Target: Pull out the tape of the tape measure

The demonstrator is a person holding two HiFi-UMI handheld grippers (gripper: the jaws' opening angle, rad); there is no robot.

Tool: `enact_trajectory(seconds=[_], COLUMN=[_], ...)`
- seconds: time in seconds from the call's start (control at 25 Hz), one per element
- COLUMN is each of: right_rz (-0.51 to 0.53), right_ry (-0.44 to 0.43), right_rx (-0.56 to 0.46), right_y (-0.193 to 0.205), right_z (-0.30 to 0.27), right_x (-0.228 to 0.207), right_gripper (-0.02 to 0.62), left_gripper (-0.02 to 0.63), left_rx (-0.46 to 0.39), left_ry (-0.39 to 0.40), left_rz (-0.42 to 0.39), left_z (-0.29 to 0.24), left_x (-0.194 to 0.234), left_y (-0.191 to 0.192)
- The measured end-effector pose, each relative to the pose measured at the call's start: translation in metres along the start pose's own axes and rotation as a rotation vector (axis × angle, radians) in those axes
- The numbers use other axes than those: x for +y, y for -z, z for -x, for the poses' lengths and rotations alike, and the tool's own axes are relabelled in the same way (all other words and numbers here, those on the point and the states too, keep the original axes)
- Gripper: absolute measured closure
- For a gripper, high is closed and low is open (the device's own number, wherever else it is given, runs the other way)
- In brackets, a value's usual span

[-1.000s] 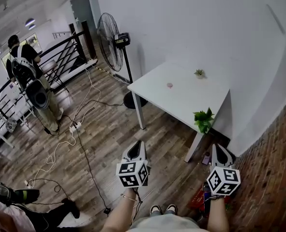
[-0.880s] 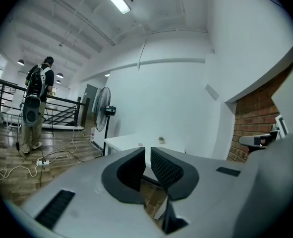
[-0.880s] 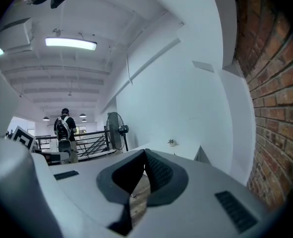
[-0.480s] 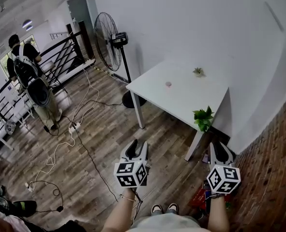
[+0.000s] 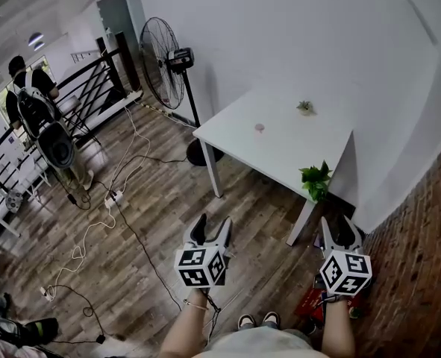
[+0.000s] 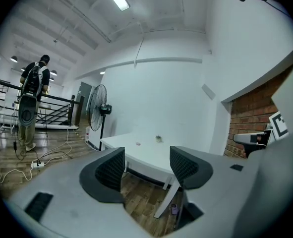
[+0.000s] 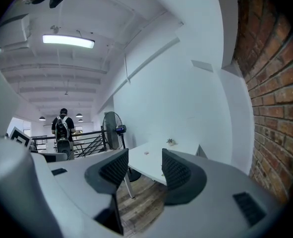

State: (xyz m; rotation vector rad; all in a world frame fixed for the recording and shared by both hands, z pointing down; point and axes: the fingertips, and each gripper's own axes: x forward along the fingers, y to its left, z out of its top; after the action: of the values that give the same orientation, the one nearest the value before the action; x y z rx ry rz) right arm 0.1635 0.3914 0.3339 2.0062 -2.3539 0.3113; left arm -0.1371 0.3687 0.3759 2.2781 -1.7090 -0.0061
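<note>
Head view: tabletop speck [image 5: 260, 128] unidentifiable.

the left gripper [image 5: 212, 224] and right gripper [image 5: 336, 225] are pale grey shells with dark ribbed pads [image 6: 110, 168], each carrying a white cube [image 5: 201, 266] printed with black square markers; the person wears a light grey top [image 5: 259, 344], a thin bracelet [image 5: 196, 303] (on the left wrist) and dark shoes [image 5: 242, 322] with white toes

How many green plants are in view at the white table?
2. A small green plant sits far back on the white table; a larger leafy green plant shows at its near right corner. Others may be hidden beneath.
</note>
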Motion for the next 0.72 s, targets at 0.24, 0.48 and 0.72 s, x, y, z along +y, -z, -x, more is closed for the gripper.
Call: enact_trajectory(seconds=[0.24,0.48,0.72], right_rz=[-0.007,-0.025,-0.016], right_ry=[0.034,0.072,0.062], right_rx=[0.008,0.032,0.034], right_y=[0.008,0.021,0.021], right_z=[-0.001,-0.007,-0.033], right_x=[0.001,-0.006,-0.001], right_gripper=[0.385,0.387,0.385], left_gripper=[0.342,0.342,0.342], left_rx=[-0.002,0.03,0.037], left_ry=[-0.008,-0.013,-0.025], left_rz=[-0.008,-0.01,-0.006], left_z=[-0.003,-0.009,-0.027], left_x=[0.018,0.03,0.044], left_y=[-0.002,0.007,0.008])
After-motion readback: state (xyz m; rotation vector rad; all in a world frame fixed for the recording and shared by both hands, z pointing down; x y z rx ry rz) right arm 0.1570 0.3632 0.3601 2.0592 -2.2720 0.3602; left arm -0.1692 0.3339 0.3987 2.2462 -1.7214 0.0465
